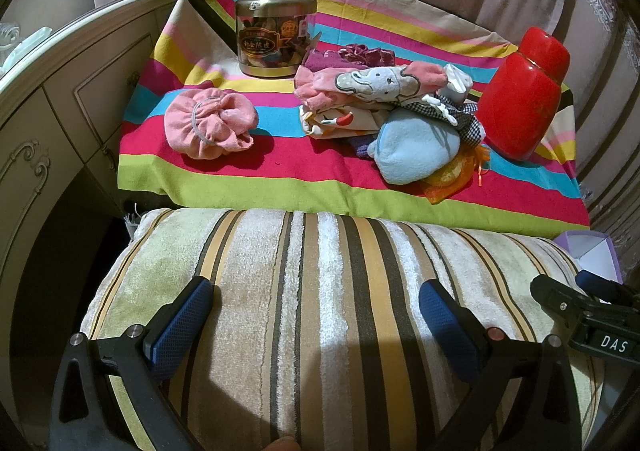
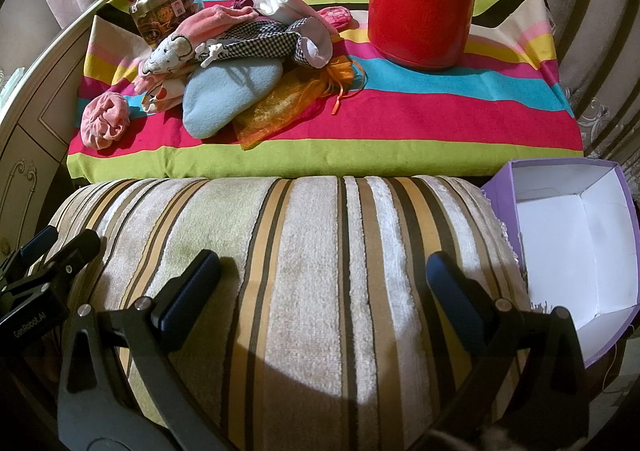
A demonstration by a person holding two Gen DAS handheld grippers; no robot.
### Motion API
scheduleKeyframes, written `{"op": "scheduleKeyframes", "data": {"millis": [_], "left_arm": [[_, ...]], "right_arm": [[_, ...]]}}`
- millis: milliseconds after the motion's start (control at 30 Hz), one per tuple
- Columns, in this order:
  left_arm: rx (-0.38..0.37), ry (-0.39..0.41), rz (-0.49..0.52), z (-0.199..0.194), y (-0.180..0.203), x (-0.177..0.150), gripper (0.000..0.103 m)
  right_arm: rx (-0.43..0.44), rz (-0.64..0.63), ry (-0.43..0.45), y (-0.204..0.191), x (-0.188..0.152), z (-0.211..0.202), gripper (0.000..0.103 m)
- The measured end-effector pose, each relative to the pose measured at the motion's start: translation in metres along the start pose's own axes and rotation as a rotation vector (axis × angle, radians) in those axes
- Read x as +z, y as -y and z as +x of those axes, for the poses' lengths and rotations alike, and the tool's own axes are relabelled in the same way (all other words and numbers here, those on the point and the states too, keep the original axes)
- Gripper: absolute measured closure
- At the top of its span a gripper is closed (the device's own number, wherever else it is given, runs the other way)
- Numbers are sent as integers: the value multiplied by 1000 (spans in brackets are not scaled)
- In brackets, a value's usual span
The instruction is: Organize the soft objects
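A pile of soft things lies on the striped tablecloth (image 1: 280,167): a light blue pouch (image 1: 416,149) (image 2: 228,95), a pink elephant cloth (image 1: 372,85) (image 2: 172,51), a checked fabric piece (image 2: 260,37) and an orange mesh bag (image 2: 280,107). A bunched pink cloth (image 1: 210,123) (image 2: 105,121) lies apart to the left. My left gripper (image 1: 316,299) and right gripper (image 2: 324,275) are both open and empty, side by side over a striped cushion (image 1: 320,291) (image 2: 320,251), short of the pile.
A red jar (image 1: 524,91) (image 2: 420,7) stands at the right of the cloth, a gold tin (image 1: 274,31) (image 2: 166,11) at the back left. An open purple box (image 2: 576,247) with a white inside sits right of the cushion. A cream cabinet (image 1: 60,111) stands left.
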State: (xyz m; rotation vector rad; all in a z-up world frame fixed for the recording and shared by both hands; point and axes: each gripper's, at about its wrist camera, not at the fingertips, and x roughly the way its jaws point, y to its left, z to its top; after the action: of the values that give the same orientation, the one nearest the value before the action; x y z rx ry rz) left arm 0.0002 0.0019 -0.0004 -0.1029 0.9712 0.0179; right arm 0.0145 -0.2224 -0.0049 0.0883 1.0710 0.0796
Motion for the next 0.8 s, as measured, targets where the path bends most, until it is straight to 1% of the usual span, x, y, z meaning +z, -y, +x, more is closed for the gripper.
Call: {"op": "scheduleKeyframes", "data": {"millis": [300,433,467,567,667,733,800], "left_arm": [[-2,-13,-5,-2,1,2,0],[-44,-14,-33,-4,-5,2,0],[-44,-15,-32,-5,-6,2,0],[-15,-23,-15,-5,-3,5,0],[-31,-20,-59,-4,-13,14,0],[-42,-9,-93,-2,-23,24,0],[-44,-1,-114,2,-32,34,4]], "right_arm": [[2,0,6,-1,0,-1,0],[6,0,20,0,-2,-2,0],[9,0,28,0,-3,-2,0],[17,9,43,2,-5,-5,0],[-6,-9,39,-2,-5,-3,0],[16,6,46,2,-6,-3,0],[29,13,42,4,-5,-2,0]]}}
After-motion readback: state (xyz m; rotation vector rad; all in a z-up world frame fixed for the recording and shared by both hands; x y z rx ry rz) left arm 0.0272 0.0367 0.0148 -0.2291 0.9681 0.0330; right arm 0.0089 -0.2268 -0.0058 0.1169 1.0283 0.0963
